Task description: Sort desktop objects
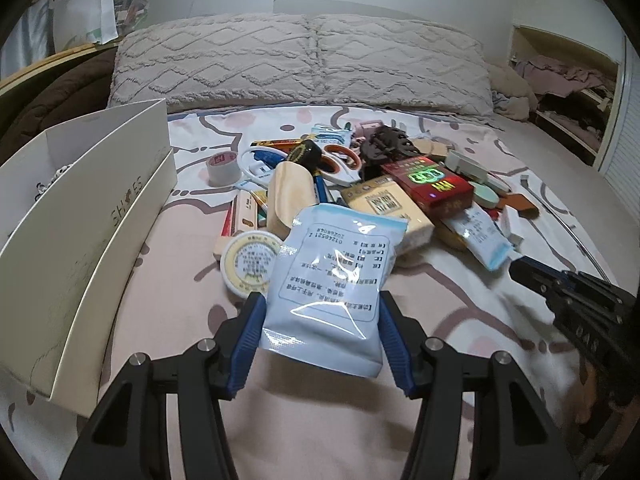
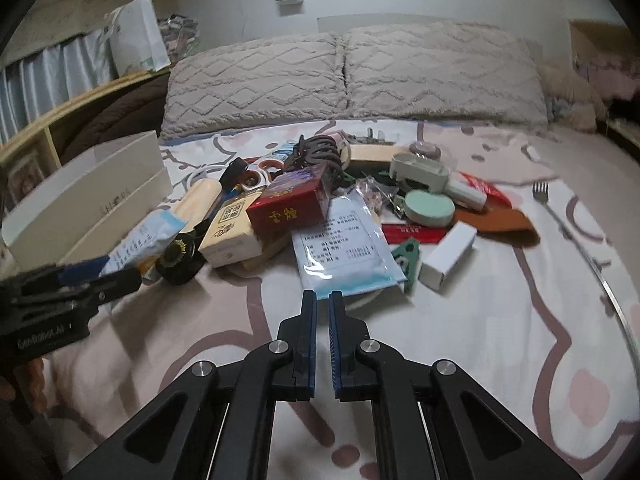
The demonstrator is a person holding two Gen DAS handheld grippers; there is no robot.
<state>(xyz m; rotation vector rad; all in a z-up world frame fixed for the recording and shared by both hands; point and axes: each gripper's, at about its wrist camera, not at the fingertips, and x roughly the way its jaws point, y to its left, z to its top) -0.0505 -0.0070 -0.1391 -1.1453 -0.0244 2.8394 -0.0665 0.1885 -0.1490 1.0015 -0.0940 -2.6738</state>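
My left gripper point(image 1: 320, 304) is shut on a pale blue mask packet point(image 1: 332, 280) and holds it above the bedsheet; the packet point(image 2: 144, 240) and gripper point(image 2: 100, 280) also show at the left of the right wrist view. My right gripper point(image 2: 322, 296) is shut and empty, just in front of a second blue mask packet point(image 2: 344, 248) lying on the sheet. A pile of small objects lies beyond: a red box point(image 1: 428, 184), a yellow box point(image 1: 384, 208), scissors point(image 1: 340, 160), a tape roll point(image 1: 224, 164), a round tin point(image 1: 250, 260).
A white shoebox point(image 1: 80, 216) stands open at the left on the bed. Pillows point(image 1: 300, 60) lie at the back. A white small box point(image 2: 448, 256), green round case point(image 2: 430, 208), green clip point(image 2: 408, 260) and fork point(image 2: 544, 196) lie right of the pile.
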